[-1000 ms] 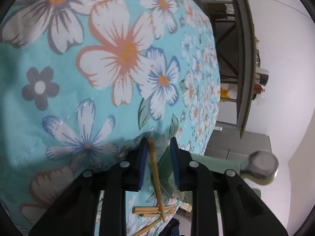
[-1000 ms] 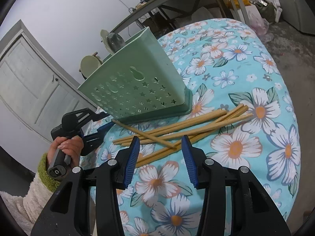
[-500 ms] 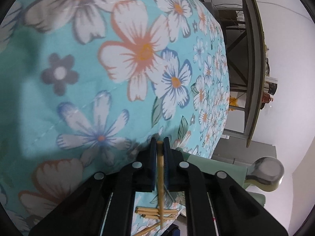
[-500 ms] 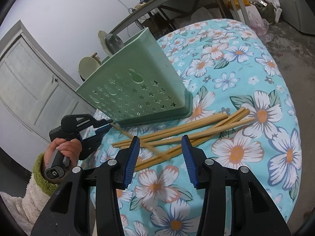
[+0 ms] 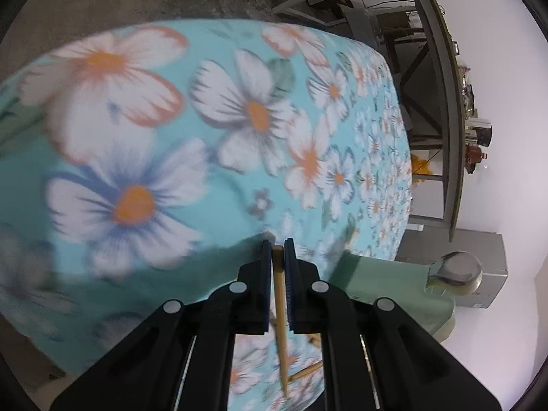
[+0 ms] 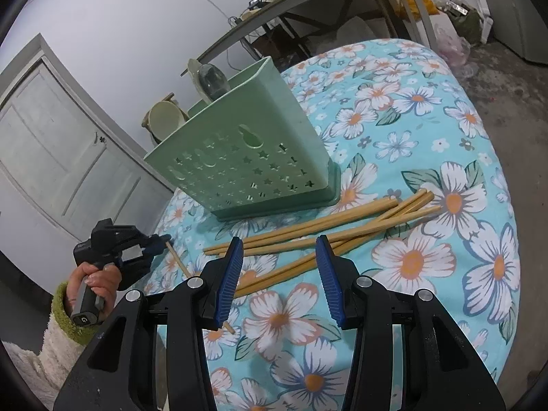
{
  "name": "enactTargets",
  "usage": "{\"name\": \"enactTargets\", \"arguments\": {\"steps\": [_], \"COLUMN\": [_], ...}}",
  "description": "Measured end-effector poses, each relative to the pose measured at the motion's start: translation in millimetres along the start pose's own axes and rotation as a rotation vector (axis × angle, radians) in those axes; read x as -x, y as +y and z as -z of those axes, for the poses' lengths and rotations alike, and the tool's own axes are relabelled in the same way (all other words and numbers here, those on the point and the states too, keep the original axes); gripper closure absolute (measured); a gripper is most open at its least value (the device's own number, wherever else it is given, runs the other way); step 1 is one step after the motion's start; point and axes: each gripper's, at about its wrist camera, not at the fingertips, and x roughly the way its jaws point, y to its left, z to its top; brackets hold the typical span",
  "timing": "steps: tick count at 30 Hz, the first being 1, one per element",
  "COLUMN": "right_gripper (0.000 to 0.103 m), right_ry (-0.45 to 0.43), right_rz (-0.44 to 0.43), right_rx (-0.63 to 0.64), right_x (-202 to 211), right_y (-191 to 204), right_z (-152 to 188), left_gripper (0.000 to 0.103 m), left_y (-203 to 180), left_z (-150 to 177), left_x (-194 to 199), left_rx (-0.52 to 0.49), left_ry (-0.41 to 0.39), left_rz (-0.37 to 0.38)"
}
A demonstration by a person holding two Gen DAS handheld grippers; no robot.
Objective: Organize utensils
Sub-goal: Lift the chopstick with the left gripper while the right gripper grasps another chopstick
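Left wrist: your left gripper [image 5: 278, 248], whose jaws were apart a second ago, has clamped one slim wooden chopstick [image 5: 280, 311] and lifted it above the floral cloth [image 5: 137, 137]. Right wrist: your right gripper [image 6: 279, 250] hasn't moved, jaws apart over the loose chopsticks [image 6: 342, 226] beside the perforated green plastic holder [image 6: 246, 157]

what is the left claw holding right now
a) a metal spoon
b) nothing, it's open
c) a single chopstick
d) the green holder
c: the left claw is shut on one wooden chopstick, which runs back between its blue pads; the right-wrist view shows the same stick hanging from it.
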Motion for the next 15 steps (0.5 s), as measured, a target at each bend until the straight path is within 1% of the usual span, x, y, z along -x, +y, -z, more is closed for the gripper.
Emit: {"name": "enactTargets", "arguments": {"steps": [5, 7, 11, 15], "right_gripper": [0.059, 0.059, 0.06, 0.059], "right_ry": [0.024, 0.036, 0.048, 0.073], "right_rz": [-0.013, -0.016, -0.011, -0.021], "right_rx": [0.0, 0.0, 0.001, -0.057], "right_x": [-2.1, -2.7, -3.0, -7.3], "right_y": [5.9, 8.5, 11.6, 5.2], "right_z": [5.7, 8.0, 11.0, 13.9], "left_gripper": [0.096, 0.095, 0.095, 0.095], "left_y": [17.0, 15.3, 9.2, 7.5], "left_z": [2.8, 5.7, 11.0, 15.8], "left_x": [3.3, 2.2, -0.5, -2.4], "left_rx": [0.022, 0.009, -0.023, -0.034], "left_ry": [-0.003, -0.008, 0.012, 0.033], "left_rz": [0.022, 0.019, 0.003, -0.002]}}
